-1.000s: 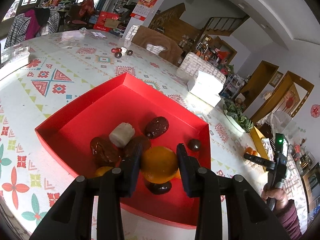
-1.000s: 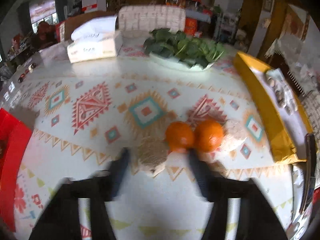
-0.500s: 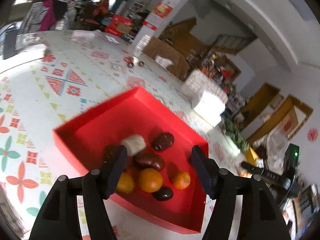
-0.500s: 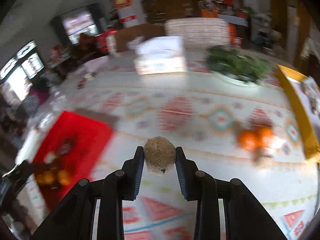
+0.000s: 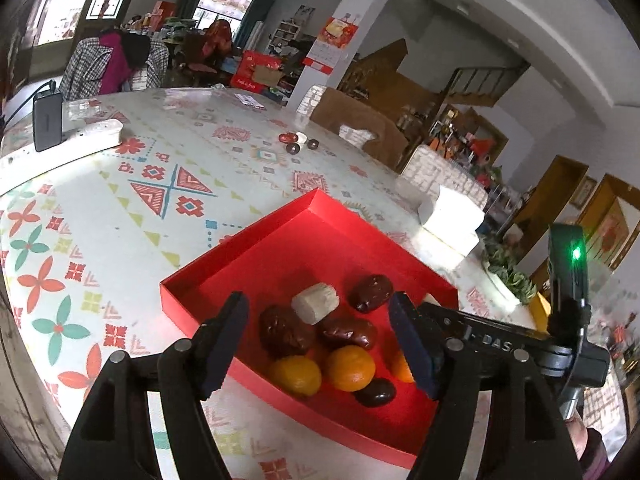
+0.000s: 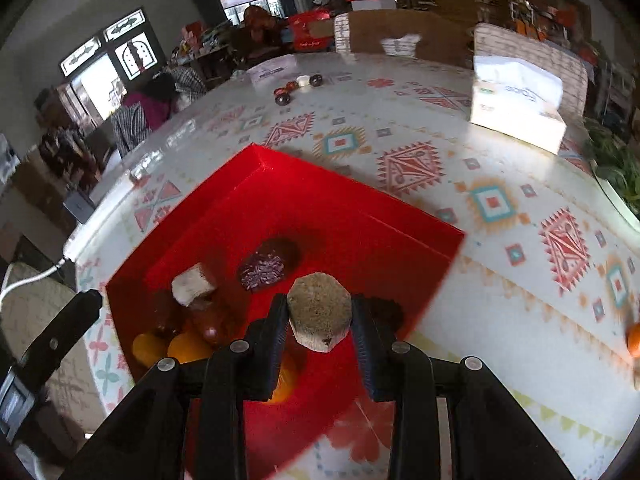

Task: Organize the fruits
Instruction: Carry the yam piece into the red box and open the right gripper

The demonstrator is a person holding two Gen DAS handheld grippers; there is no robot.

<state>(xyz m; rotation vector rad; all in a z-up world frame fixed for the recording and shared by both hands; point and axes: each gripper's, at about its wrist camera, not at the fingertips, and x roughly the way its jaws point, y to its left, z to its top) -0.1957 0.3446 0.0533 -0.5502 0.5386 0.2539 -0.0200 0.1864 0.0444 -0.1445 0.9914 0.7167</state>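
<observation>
A red tray (image 5: 188,292) lies on the patterned table and holds dark red dates (image 5: 286,334), oranges (image 5: 350,368) and a white chunk (image 5: 316,303). My left gripper (image 5: 320,344) is open and empty, held above the tray's near edge. My right gripper (image 6: 319,322) is shut on a brown rough chunk (image 6: 319,316) and holds it above the tray (image 6: 360,216), over its near right part. The right gripper's body (image 5: 568,320) also shows at the right of the left wrist view. One more orange (image 6: 633,340) lies on the table at the far right.
A white tissue box (image 6: 516,108) and a plate of greens (image 6: 616,168) stand beyond the tray. Small dark fruits (image 5: 298,144) lie far back on the table. A power bank (image 5: 47,122) and a white power strip (image 5: 80,136) sit at the far left edge.
My left gripper has let go of an orange, opened and drawn back from the tray. My right gripper has closed on the brown chunk and carried it left, over the red tray.
</observation>
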